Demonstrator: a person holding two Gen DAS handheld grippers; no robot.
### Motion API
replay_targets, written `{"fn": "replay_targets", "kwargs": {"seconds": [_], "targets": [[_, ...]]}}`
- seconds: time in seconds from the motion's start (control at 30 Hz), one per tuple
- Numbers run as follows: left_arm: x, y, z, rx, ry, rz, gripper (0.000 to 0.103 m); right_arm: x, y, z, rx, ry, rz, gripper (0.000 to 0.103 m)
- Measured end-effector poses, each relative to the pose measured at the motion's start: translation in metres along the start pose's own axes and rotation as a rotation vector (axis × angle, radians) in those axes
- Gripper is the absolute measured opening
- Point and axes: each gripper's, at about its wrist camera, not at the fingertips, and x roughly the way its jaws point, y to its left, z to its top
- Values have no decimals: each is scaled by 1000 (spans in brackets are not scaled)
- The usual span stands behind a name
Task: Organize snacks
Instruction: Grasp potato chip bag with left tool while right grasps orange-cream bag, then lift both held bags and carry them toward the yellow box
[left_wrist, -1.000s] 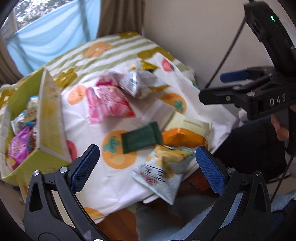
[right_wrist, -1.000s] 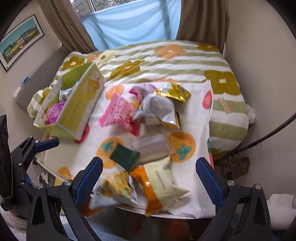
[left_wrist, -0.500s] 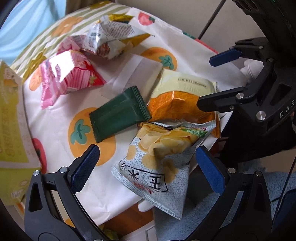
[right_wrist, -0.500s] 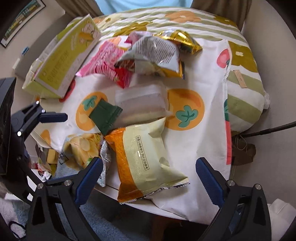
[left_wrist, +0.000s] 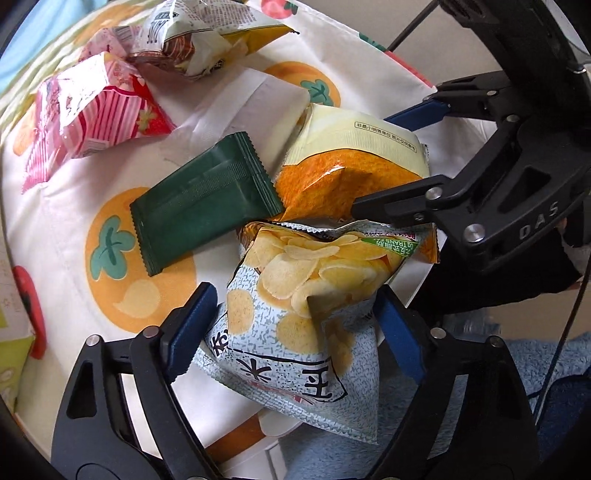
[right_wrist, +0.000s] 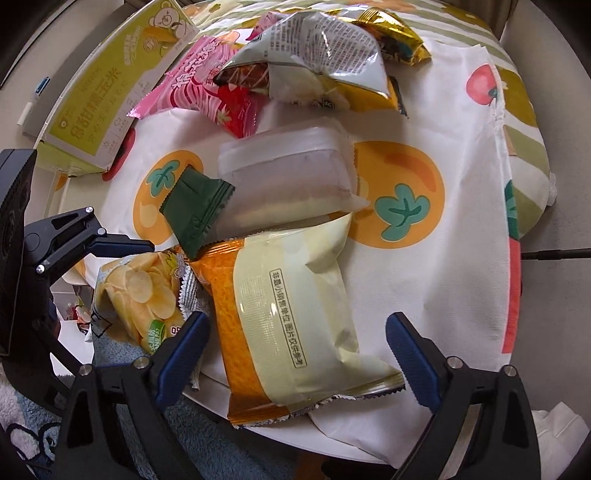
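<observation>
A grey potato-chip bag (left_wrist: 295, 317) hangs over the table's front edge between the fingers of my left gripper (left_wrist: 295, 325), which is open around it. It also shows in the right wrist view (right_wrist: 144, 295). My right gripper (right_wrist: 299, 350) is open around the near end of an orange-and-cream snack bag (right_wrist: 291, 314), which also shows in the left wrist view (left_wrist: 354, 170). A dark green wrapper (left_wrist: 203, 199) lies beside both bags. A clear white pack (right_wrist: 284, 173) lies behind it.
A pink striped bag (left_wrist: 96, 107) and a grey crumpled bag (right_wrist: 317, 62) lie further back, with a gold bag (right_wrist: 391, 33). A yellow-green carton (right_wrist: 110, 96) stands at the left on the fruit-print tablecloth (right_wrist: 443, 258). Blue carpet (left_wrist: 517, 369) is below the table edge.
Both grippers have moved down and forward to the table's front edge. The left now straddles the chip bag and its fingers are closer together; the right now straddles the orange-and-cream bag.
</observation>
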Motion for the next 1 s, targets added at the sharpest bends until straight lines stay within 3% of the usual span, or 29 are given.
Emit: {"fn": "replay_targets", "kwargs": {"seconds": [0.3,0.67,0.93,1.0], "targets": [[-9,9,-4,-55,2,2,78,9,1,8,2,25,28,88],[-29,20,-22,-112,3,64,77,16,18,11,-35,8,26,87],[-47,34,-32,-208,-36,66,77,24,28,0,-82,9,-30,64],[-55,39,-36,-224,-50,67,77,22,27,-5,-73,-7,-24,63]]}}
